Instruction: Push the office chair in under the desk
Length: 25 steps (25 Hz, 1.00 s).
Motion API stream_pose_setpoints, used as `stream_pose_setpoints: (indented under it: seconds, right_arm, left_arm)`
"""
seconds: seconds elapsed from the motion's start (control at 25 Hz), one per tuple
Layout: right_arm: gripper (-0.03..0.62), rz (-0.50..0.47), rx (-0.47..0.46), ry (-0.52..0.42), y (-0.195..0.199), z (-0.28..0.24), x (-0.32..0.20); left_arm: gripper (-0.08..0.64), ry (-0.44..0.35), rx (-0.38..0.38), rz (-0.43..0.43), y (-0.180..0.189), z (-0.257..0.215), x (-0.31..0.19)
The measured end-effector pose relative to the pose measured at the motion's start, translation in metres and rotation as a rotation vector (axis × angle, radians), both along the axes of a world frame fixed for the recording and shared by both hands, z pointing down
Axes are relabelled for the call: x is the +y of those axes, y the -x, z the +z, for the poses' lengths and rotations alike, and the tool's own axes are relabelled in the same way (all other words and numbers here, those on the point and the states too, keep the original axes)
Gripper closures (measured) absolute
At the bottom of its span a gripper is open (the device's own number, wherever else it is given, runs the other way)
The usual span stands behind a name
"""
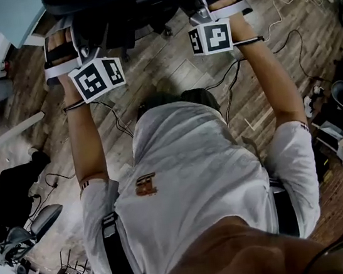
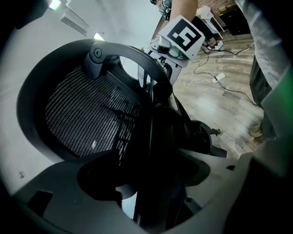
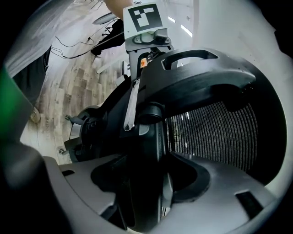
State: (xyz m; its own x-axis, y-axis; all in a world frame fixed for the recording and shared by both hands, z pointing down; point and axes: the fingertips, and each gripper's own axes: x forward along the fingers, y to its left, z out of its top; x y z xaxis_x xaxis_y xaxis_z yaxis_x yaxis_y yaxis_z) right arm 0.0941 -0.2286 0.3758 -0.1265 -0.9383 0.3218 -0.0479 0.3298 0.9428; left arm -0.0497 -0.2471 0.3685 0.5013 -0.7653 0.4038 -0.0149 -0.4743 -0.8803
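Seeing a white cable (image 2: 219, 77) trailing over wooden floor (image 2: 219, 109), well right of the left fingers (image 2: 50, 196); black cables (image 3: 75, 55) looping far up-left of the right fingers (image 3: 229, 192).

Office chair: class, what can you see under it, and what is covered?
Under the office chair show plank floor and its wheeled base. Its backrest, clamped by left gripper and right gripper, covers the seat.

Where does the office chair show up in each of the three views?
Head view: office chair at the top centre edge.
Left gripper view: office chair fills the centre, mesh at left.
Right gripper view: office chair fills the centre, mesh at right.
Shared landmark: wood-plank floor.
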Motion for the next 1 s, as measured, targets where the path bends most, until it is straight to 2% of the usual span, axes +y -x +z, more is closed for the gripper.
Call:
stream_pose_setpoints:
  seconds: [0.36, 0.8, 1.0]
  right_arm:
    - [0.344, -0.027, 0.008, 0.021, -0.011, -0.002, -0.083]
    - [0.344, -0.107, 0.001, 0.021, -0.044, 0.001, -0.179]
    - [0.344, -0.155, 0.004, 0.020, -0.073, -0.002, -0.209]
  left_arm:
    - [0.202, 0.000, -0.015, -0.085, -0.011, -0.002, -0.077]
    - [0.202, -0.004, 0.011, -0.184, -0.044, 0.000, -0.162]
    - [0.204, -0.005, 0.025, -0.231, -0.074, -0.003, -0.184]
